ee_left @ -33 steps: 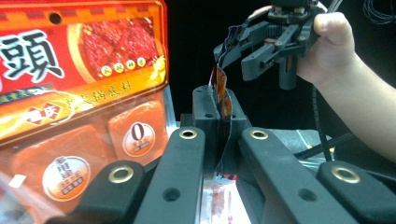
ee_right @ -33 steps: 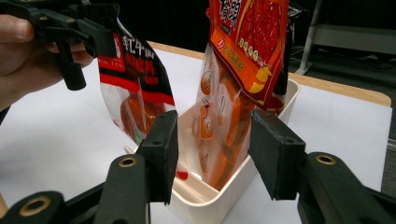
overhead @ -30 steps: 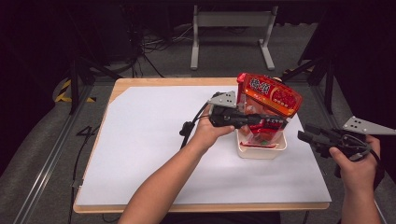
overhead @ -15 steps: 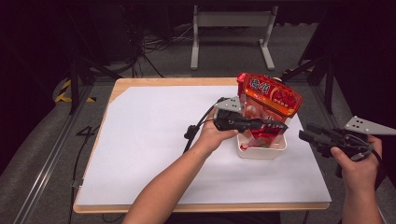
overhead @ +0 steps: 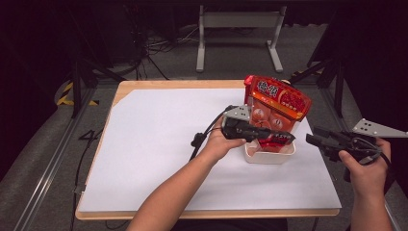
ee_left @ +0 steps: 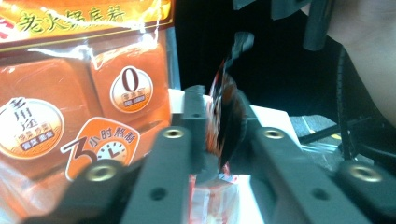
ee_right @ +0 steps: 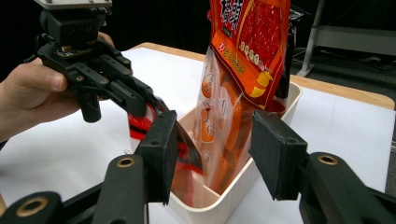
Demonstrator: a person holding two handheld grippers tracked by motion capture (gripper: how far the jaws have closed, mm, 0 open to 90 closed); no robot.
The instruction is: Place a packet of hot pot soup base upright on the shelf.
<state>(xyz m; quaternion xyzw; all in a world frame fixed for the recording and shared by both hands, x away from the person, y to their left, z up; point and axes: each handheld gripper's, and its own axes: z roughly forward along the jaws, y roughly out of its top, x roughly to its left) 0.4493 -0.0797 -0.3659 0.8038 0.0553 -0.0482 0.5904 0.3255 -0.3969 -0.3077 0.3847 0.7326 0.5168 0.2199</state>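
A white bin (overhead: 269, 156) stands on the white sheet at the right. In it a large red-orange food bag (overhead: 276, 103) stands upright; it also shows in the left gripper view (ee_left: 70, 93). My left gripper (overhead: 285, 138) reaches level over the bin's near side. A small red-and-black packet (ee_left: 226, 116) hangs edge-on between its jaws, which have just been opening and now stand slightly apart around it. The packet's lower end (ee_right: 184, 161) dips into the bin (ee_right: 219, 207). My right gripper (ee_right: 212, 149) waits open just right of the bin, with nothing between its jaws.
The white sheet (overhead: 159, 144) covers a wooden table whose edge runs close behind the bin. Dark floor, cables and a metal stand lie beyond. A cable trails from the left gripper across the sheet.
The left gripper has moved right and down over the bin with the small packet, and its jaws have parted a little. The right gripper has stayed where it was.
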